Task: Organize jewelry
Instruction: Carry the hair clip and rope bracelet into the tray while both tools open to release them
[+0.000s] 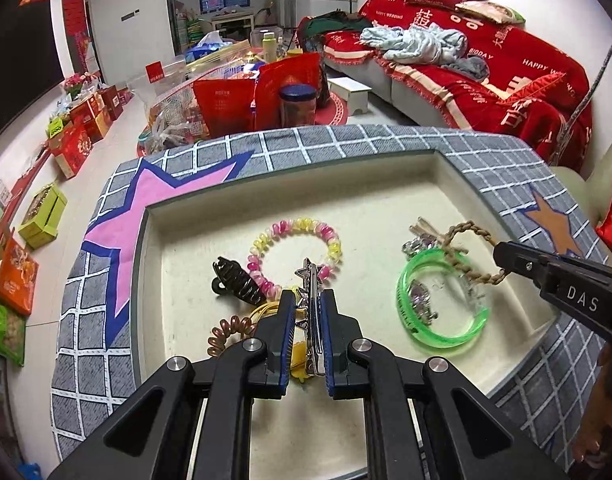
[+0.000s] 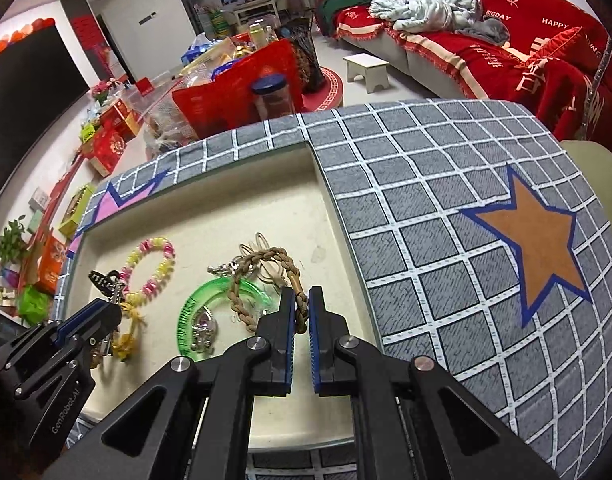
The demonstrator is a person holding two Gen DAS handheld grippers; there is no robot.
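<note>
Both wrist cams look down, share tray (image 1: 458,168).

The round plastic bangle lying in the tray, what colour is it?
Translucent bright green bangle; the left wrist view shows it best.

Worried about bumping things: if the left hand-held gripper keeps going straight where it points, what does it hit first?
Probably the pink-and-yellow spiral bracelet lying just past the silver star hair clip it holds; depth is uncertain.

— How does the left gripper (image 1: 308,300) stand?
— Tilted downward, its jaws pinched nearly together on something thin.
— And the right gripper (image 2: 301,300)?
— Off to the left one's right, angled down too, jaws clamped tight.
</note>
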